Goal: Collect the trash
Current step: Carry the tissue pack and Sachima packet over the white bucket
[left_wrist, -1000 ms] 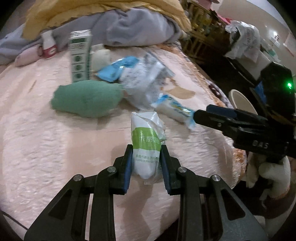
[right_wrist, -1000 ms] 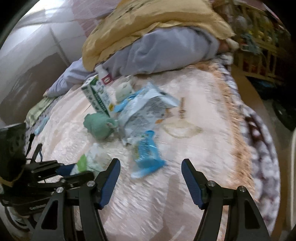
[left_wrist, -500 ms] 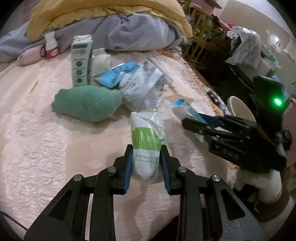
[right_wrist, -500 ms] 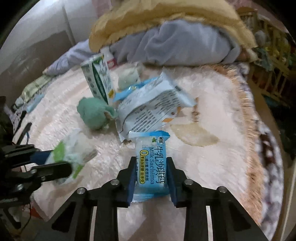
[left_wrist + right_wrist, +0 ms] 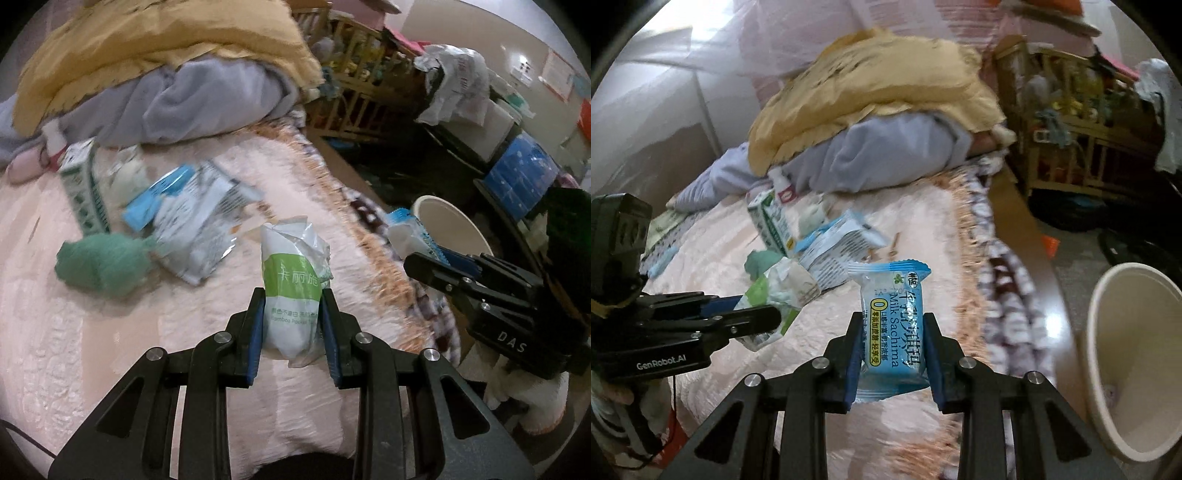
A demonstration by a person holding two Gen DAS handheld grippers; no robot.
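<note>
Light was dim and cool. Motion blur smeared the litter at ten o'clock. Fisheye bending darkened every rim.

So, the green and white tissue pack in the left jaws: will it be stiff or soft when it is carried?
The tissue pack probably feels soft and light: its plastic top is crumpled above the left gripper. The jaws pinch its lower half, so it may sag a little. The glossy film could be slippery.

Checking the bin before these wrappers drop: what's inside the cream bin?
The cream bin shows bare inner wall with one small speck low down. Its bottom lies past the frame edge, so unseen.
</note>
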